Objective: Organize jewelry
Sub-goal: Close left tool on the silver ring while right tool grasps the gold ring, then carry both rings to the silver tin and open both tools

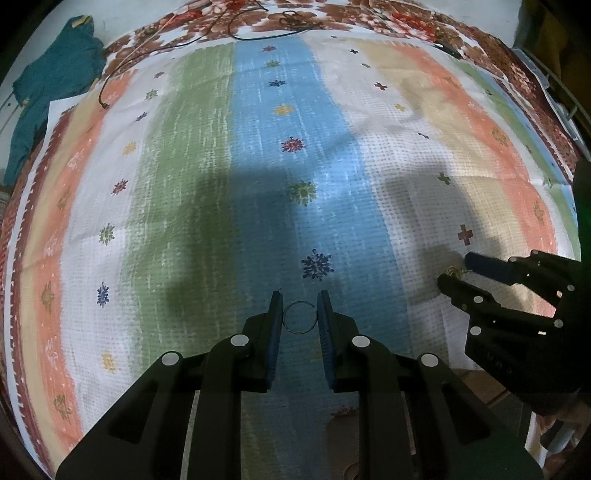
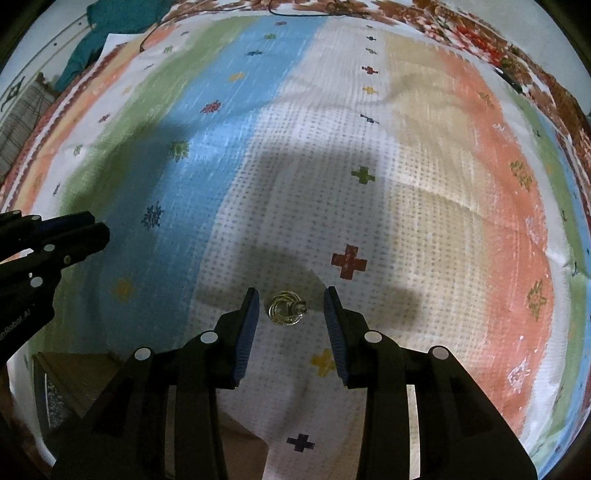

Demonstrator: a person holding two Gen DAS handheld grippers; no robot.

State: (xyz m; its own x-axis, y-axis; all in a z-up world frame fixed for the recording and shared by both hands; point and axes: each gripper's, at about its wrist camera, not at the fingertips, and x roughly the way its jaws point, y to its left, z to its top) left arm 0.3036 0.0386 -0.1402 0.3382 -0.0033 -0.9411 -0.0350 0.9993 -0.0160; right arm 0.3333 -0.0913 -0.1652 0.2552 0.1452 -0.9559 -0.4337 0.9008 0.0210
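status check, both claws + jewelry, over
Left claw shut on thin wire ring. Right claw open, straddling gold ring cluster on the striped cloth, pads clear of it. Nothing in the way.

Thin wire hoop [image 1: 298, 317] on blue stripe; coiled gold ring [image 2: 285, 313] on white.

Home setting, likely a bed: striped cloth [image 1: 295, 155] with small motifs spread over a floral sheet [image 1: 369, 14], a teal garment [image 1: 55, 74] and a cable [image 1: 258, 33] at its edge.
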